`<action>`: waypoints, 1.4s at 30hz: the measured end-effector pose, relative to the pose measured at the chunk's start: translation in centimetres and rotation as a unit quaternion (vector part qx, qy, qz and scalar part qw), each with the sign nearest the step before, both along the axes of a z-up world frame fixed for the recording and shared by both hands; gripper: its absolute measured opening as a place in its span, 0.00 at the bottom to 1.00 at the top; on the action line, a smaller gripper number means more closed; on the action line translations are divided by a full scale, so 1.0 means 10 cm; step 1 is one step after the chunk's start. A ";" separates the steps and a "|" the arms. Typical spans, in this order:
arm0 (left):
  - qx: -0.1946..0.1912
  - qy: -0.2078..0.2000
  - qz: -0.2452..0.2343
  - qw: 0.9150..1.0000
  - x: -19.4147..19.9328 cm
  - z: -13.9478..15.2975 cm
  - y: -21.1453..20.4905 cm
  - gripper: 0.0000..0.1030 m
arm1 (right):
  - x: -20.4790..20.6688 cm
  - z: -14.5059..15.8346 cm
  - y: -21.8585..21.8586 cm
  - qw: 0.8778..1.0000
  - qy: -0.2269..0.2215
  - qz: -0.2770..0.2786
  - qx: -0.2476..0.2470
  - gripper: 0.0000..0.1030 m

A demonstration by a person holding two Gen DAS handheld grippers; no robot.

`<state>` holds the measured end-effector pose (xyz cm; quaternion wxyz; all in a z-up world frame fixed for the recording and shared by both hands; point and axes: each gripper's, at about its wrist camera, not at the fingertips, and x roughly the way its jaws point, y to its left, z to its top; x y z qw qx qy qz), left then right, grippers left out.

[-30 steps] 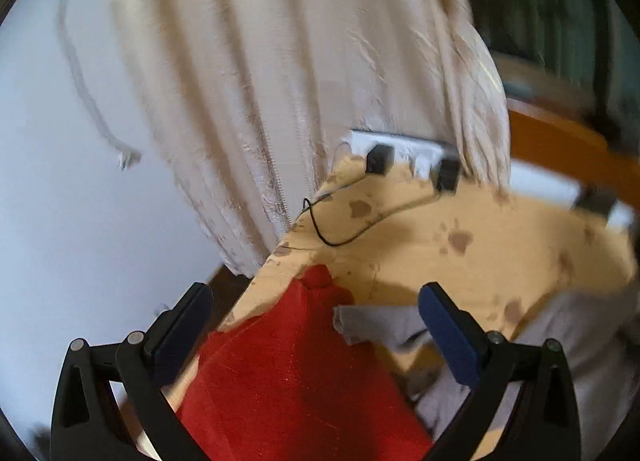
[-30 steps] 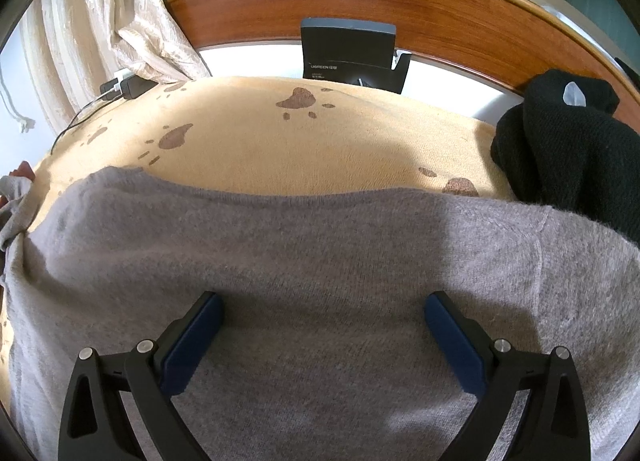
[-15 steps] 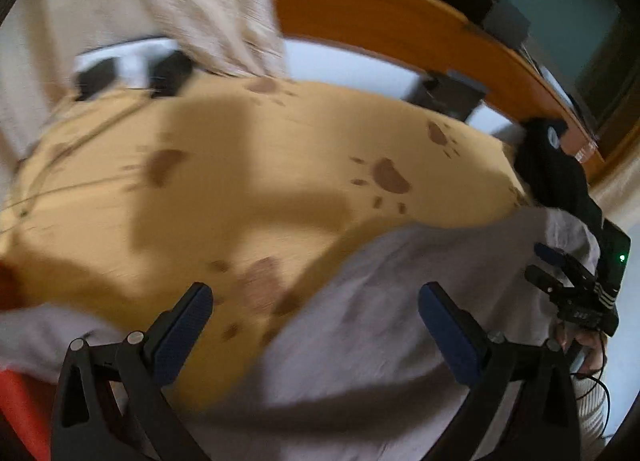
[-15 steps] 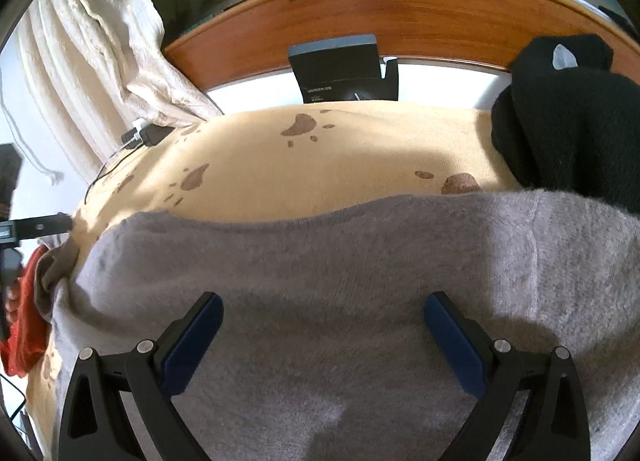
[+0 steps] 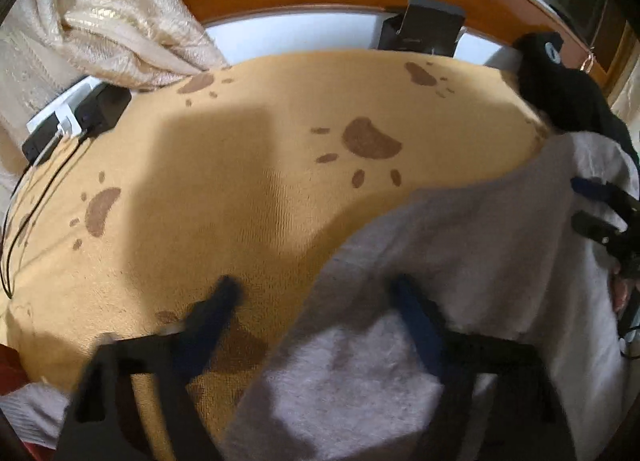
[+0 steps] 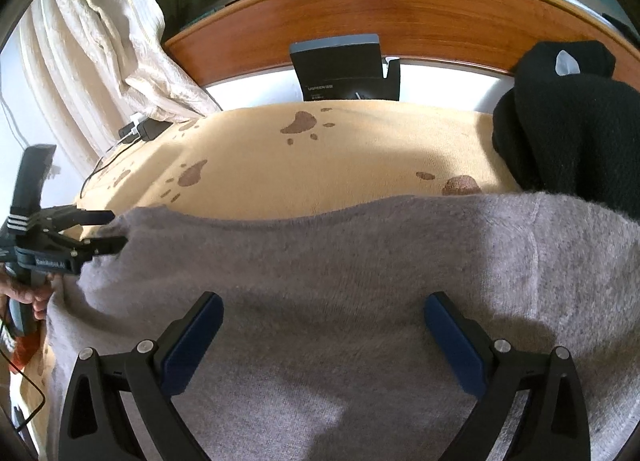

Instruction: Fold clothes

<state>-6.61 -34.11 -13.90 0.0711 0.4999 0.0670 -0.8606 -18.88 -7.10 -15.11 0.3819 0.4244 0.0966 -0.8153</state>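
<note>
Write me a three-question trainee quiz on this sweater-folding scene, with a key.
1. True or false: the right gripper is shut on the sweater.
2. In the right wrist view, what lies at the right end of the blanket? A. a red towel B. a black garment C. a white pillow
3. Fill in: the blanket is printed with brown ___.

Key: 1. False: its jaws stand open over the sweater. 2. B. 3. paw prints.
</note>
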 end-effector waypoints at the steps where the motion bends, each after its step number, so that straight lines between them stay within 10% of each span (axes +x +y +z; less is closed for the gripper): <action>1: -0.007 0.004 0.002 1.000 -0.01 0.01 0.01 0.09 | 0.01 0.00 0.00 1.000 0.001 0.000 0.001 1.00; 11: -0.139 0.064 0.064 0.986 -0.10 0.18 -0.01 0.03 | -0.05 0.26 0.21 0.999 0.017 -0.026 -0.045 1.00; 21: 0.022 0.077 0.056 0.995 -0.14 0.02 -0.26 0.04 | -0.18 0.89 0.63 0.991 0.082 -0.058 -0.092 1.00; 23: 0.040 0.068 0.037 0.996 -0.16 -0.02 -0.25 0.21 | -0.26 0.87 0.50 0.993 0.093 -0.039 -0.060 1.00; 27: 0.042 0.064 0.001 0.997 -0.18 -0.02 -0.19 0.88 | -0.51 0.71 0.17 0.995 0.098 0.010 0.006 1.00; 35: -0.002 0.036 -0.058 0.998 -0.19 -0.12 -0.01 0.88 | -0.64 0.27 -0.11 0.984 0.084 0.089 0.130 0.98; 37: -0.013 0.036 -0.065 0.997 -0.19 -0.11 0.05 0.77 | -0.61 0.19 -0.09 0.981 0.083 0.097 0.145 0.77; 39: -0.014 0.040 -0.073 0.996 -0.17 -0.07 0.10 0.46 | -0.62 0.13 -0.03 0.984 0.061 0.098 0.135 0.27; 40: -0.013 0.040 -0.071 0.997 -0.17 -0.06 0.11 0.25 | -0.64 0.11 0.02 0.986 0.052 0.094 0.126 0.22; 42: -0.021 0.039 -0.067 0.997 -0.19 -0.05 0.16 0.16 | -0.68 0.13 0.09 0.990 0.043 0.080 0.108 0.13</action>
